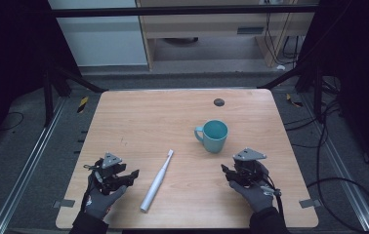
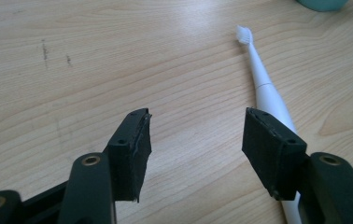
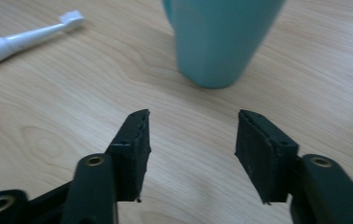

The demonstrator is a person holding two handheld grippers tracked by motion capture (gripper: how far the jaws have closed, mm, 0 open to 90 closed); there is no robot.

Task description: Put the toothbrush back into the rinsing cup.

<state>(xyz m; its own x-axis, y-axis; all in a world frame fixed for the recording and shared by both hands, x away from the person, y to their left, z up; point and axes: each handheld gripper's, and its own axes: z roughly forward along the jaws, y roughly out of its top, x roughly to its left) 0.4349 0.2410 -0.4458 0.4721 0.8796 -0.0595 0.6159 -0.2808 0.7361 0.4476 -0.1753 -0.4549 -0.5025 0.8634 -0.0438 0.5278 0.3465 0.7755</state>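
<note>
A white electric toothbrush (image 1: 157, 181) lies flat on the pale wooden table (image 1: 138, 122), bristles pointing away toward the far edge, with a teal mug (image 1: 213, 135) standing upright off to its right. Grey carpet, metal rails and loose cables surround the table. The left gripper (image 1: 133, 174) hovers just left of the handle, jaws spread with nothing between them. The right gripper (image 1: 225, 171), in a gloved hand, sits near the mug, jaws likewise apart and empty.
</note>
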